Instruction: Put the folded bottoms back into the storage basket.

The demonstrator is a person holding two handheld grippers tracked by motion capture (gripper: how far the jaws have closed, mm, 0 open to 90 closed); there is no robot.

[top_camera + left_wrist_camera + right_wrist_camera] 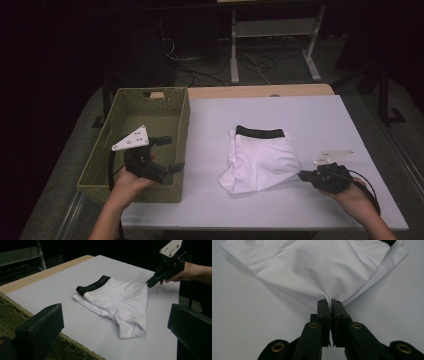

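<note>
White underwear with a black waistband lies folded in the middle of the white table. My right gripper is shut on the cloth's lower right corner, and the fabric is pulled taut into its pinched jaws. From the left gripper view the same grip shows at the edge of the underwear. My left gripper hovers over the woven basket with its jaws wide apart and nothing between them.
The olive woven basket stands at the table's left edge, its rim just below my left gripper. A wooden strip runs along the table's far side. Table legs and cables lie on the dark floor beyond.
</note>
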